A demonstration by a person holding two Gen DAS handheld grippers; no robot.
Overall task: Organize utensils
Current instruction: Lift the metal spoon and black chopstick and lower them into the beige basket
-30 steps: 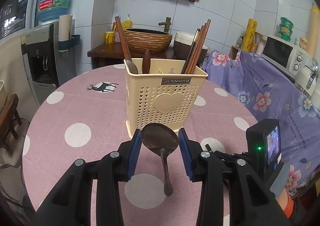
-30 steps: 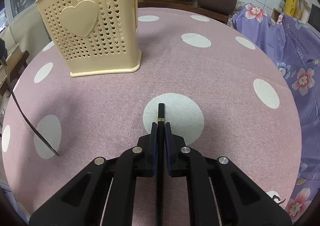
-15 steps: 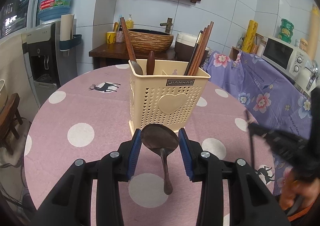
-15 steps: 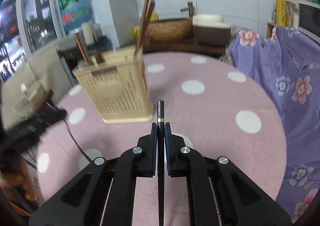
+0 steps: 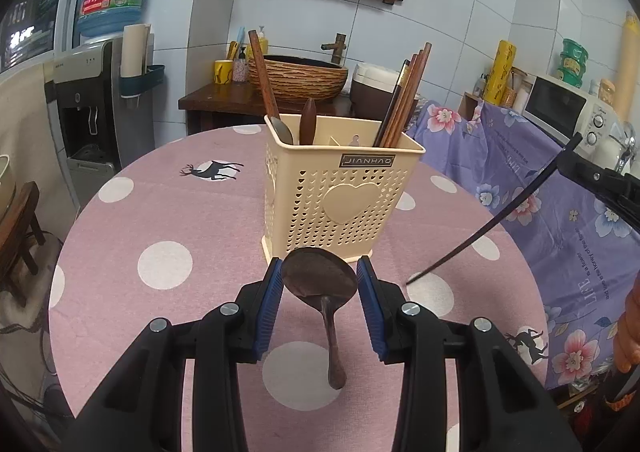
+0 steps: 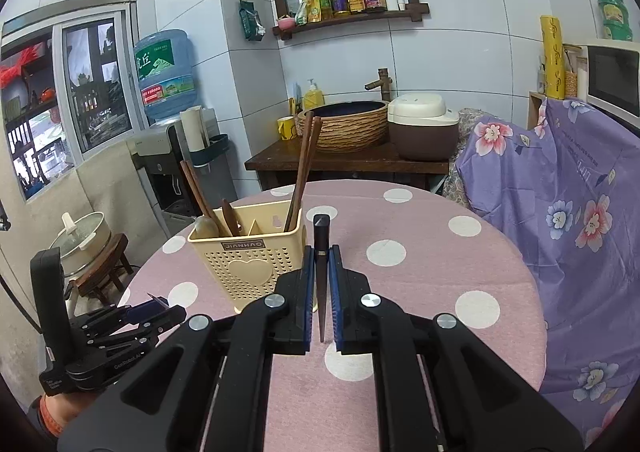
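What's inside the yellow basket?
In the basket: chopsticks, a metal spoon and a brown handle. Their lower ends are hidden by its wall.

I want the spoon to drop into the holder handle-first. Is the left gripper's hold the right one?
Seemingly yes. The left gripper pinches the spoon across its bowl edges, handle hanging free below, so it can lower from above into the holder.

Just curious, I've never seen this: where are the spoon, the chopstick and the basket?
spoon point(image 5: 319, 277), left wrist view, its bowl.
chopstick point(image 6: 321, 252), right wrist view, its shaft.
basket point(image 5: 340, 204), left wrist view, its front wall.
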